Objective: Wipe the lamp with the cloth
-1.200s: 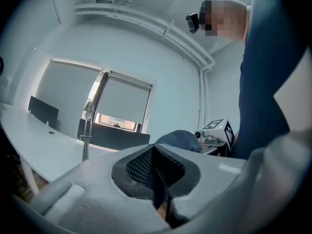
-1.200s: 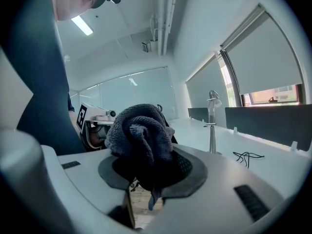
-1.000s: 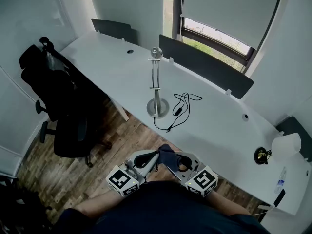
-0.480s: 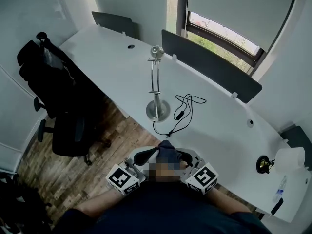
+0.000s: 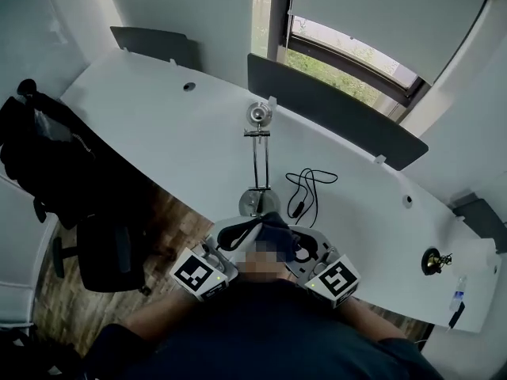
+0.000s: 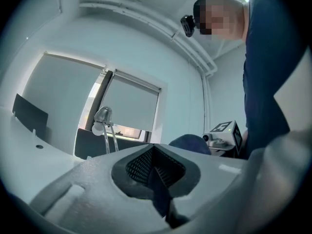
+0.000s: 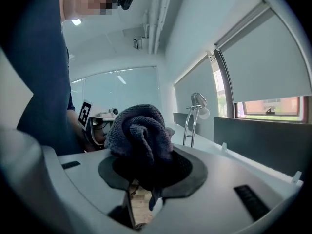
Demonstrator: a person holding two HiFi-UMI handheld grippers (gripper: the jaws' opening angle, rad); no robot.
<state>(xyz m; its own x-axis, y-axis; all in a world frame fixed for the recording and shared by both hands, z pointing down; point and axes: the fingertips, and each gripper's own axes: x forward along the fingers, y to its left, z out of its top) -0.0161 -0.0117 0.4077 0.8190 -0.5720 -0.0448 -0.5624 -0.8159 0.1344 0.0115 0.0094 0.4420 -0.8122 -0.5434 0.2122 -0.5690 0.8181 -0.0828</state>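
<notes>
A chrome desk lamp stands on the white desk point(image 5: 158, 125), with its head point(image 5: 258, 114) on top of a thin double stem and its round base point(image 5: 253, 202) near the front edge. Its black cable point(image 5: 305, 187) lies coiled to the right. My right gripper point(image 5: 279, 236) is shut on a bunched dark blue cloth point(image 5: 273, 225), held just in front of the base. In the right gripper view the cloth point(image 7: 141, 130) bulges above the right gripper point(image 7: 146, 172), and the lamp point(image 7: 196, 104) rises beyond. The left gripper point(image 5: 236, 234) sits beside it, and in its own view the left gripper point(image 6: 155, 167) is shut and empty.
A black office chair point(image 5: 47, 157) with a jacket stands at the left over the wooden floor point(image 5: 170, 220). Dark divider panels point(image 5: 333, 113) line the desk's far edge below a window. A small dark object point(image 5: 432, 260) and a bottle point(image 5: 458, 295) sit at the desk's right end.
The lamp and desk edge now sit much closer to both grippers, which have come forward together toward the lamp base. The cloth stays gripped in the right one.
</notes>
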